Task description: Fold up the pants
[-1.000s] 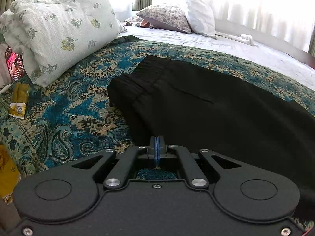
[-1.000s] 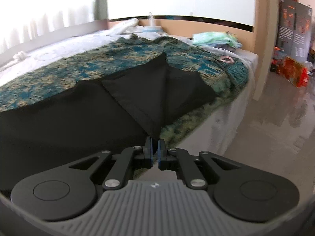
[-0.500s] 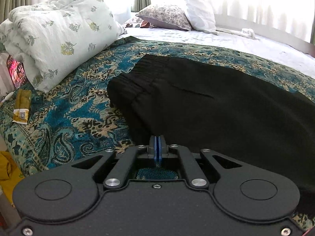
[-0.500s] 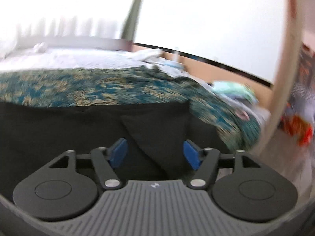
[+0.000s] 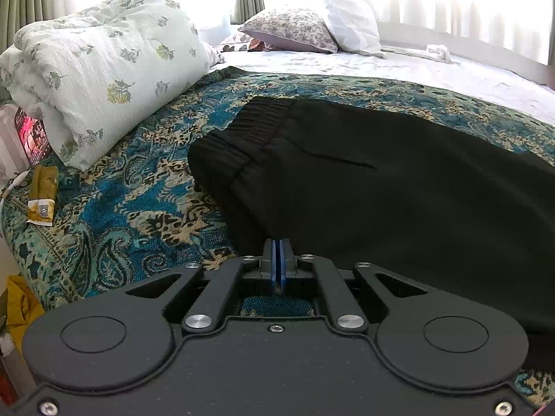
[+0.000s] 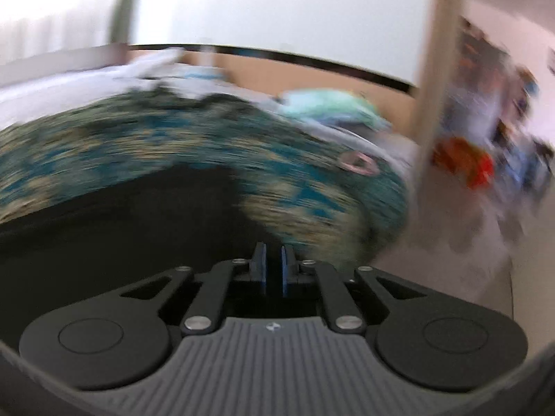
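Note:
Black pants lie flat on a teal patterned bedspread, elastic waistband toward the left. My left gripper is shut at the pants' near edge by the waist; whether cloth is pinched between the pads is not visible. In the blurred right wrist view the pants fill the lower left. My right gripper has its jaws nearly closed with a thin gap, right at the leg end of the pants; I cannot tell if it holds cloth.
A rolled floral quilt lies left of the waistband, pillows at the far end. A yellow packet lies on the bedspread's left edge. On the right side the bed edge drops to the floor; clutter stands beyond.
My right gripper opened wide half a second ago and has closed again near the pant leg end while swinging fast. My left gripper stayed shut and hardly moved.

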A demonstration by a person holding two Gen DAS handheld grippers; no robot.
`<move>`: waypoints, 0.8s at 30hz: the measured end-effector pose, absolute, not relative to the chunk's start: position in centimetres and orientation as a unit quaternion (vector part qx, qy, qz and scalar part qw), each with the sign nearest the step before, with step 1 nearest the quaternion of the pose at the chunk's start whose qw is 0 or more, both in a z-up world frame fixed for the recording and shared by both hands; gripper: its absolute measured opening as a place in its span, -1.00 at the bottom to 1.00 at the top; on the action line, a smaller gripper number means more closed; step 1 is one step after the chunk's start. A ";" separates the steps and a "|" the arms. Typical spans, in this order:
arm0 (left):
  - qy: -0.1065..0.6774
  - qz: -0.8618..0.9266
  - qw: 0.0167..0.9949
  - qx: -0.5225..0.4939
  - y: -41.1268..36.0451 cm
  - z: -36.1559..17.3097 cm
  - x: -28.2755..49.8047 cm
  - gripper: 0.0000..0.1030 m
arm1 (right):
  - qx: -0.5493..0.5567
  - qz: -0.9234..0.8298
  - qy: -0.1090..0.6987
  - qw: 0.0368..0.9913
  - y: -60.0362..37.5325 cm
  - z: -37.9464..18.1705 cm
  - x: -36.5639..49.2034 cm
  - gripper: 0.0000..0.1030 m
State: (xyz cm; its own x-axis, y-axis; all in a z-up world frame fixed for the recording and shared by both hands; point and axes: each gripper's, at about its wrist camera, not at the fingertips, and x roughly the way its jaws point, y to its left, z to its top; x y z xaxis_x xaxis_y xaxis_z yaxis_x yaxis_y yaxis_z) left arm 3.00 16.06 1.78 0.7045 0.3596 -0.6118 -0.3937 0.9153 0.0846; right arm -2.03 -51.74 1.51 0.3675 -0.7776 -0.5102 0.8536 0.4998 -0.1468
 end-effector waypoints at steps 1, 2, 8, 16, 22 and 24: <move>0.326 0.205 0.923 -0.026 16.1 1.8 3.0 -0.90 | 0.079 -0.515 0.266 0.811 -52.5 1.6 -2.9 -0.57; 0.326 0.204 0.923 -0.027 16.2 1.8 3.0 -0.90 | 0.089 -0.530 0.266 0.800 -53.1 1.6 -3.7 -0.42; 0.328 0.204 0.922 -0.041 16.3 1.9 3.0 -0.90 | 0.093 -0.517 0.229 0.820 -51.1 3.3 -5.6 -0.07; 0.326 0.199 0.923 -0.040 16.5 1.7 3.0 -0.90 | -0.022 -0.279 0.260 0.924 -43.5 3.3 -0.1 0.16; 0.326 0.196 0.924 -0.038 16.6 1.7 3.0 -0.90 | -0.095 -0.338 0.317 0.881 -46.3 0.1 2.2 0.20; 0.325 0.197 0.924 -0.038 16.5 1.7 3.0 -0.90 | -0.058 -0.406 0.315 0.856 -49.3 0.8 1.9 0.21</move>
